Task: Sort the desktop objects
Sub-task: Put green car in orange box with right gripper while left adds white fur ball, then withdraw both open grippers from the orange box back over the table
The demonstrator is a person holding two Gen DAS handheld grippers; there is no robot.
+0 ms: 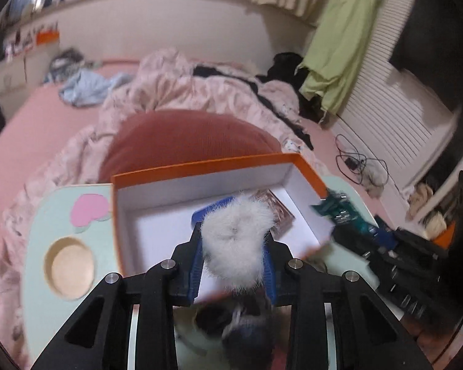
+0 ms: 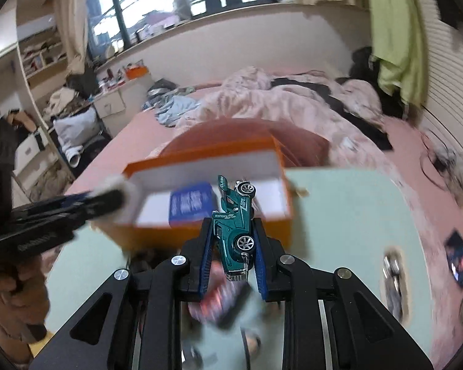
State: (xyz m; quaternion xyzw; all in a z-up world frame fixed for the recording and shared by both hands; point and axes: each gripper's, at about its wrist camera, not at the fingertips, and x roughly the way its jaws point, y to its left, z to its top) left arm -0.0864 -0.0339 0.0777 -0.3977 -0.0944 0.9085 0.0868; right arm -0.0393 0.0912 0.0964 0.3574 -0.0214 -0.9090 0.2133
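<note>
The left gripper (image 1: 234, 243) holds a white fluffy ring (image 1: 236, 237) above the near part of the orange box (image 1: 200, 166). The right gripper (image 2: 234, 243) clamps a green toy car (image 2: 235, 228) just before the box's near right corner, above the worktop (image 2: 348, 215).

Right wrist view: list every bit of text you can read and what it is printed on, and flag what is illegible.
"CLASH": rear wing of the green toy car.
"EXPERTS TOP": the car's body.
"SUPER FAST", less sure: the car's side.
White print on the blue card in the orange box: too blurred to read.
</note>
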